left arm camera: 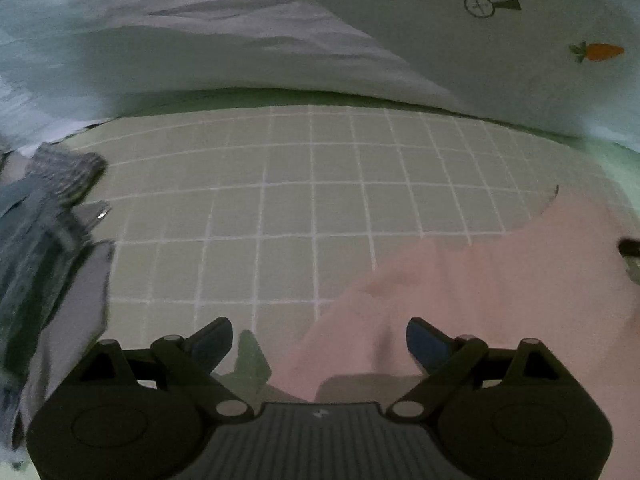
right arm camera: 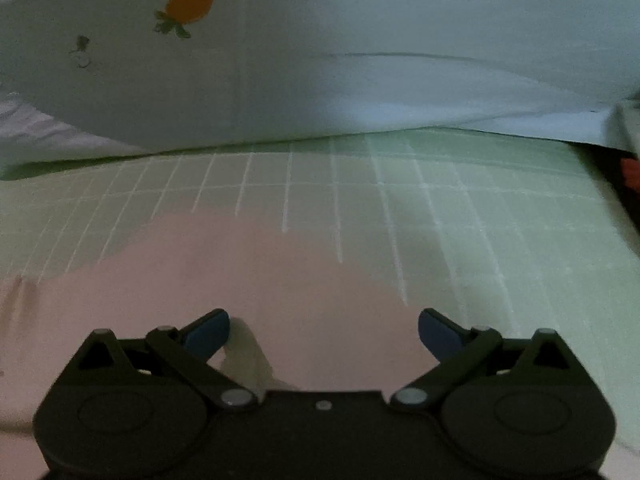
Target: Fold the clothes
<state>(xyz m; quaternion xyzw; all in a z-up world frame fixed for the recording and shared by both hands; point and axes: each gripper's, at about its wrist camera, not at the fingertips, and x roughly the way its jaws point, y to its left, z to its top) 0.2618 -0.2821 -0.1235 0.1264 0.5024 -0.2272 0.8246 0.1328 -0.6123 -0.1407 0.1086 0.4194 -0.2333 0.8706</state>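
Dim, greenish cast; soft blur, esp. left edge; fisheye bending, dark corners.

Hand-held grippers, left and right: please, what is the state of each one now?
Left hand-held gripper: open, holding nothing, over the pink garment.
Right hand-held gripper: open, holding nothing, over the same garment.

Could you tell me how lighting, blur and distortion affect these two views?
Left wrist view: dim, grid lines on the green sheet bow from fisheye, the dark clothes pile is smeared, left tool sharp. Right wrist view: equally dim, pink garment soft, right tool casts a small shadow.
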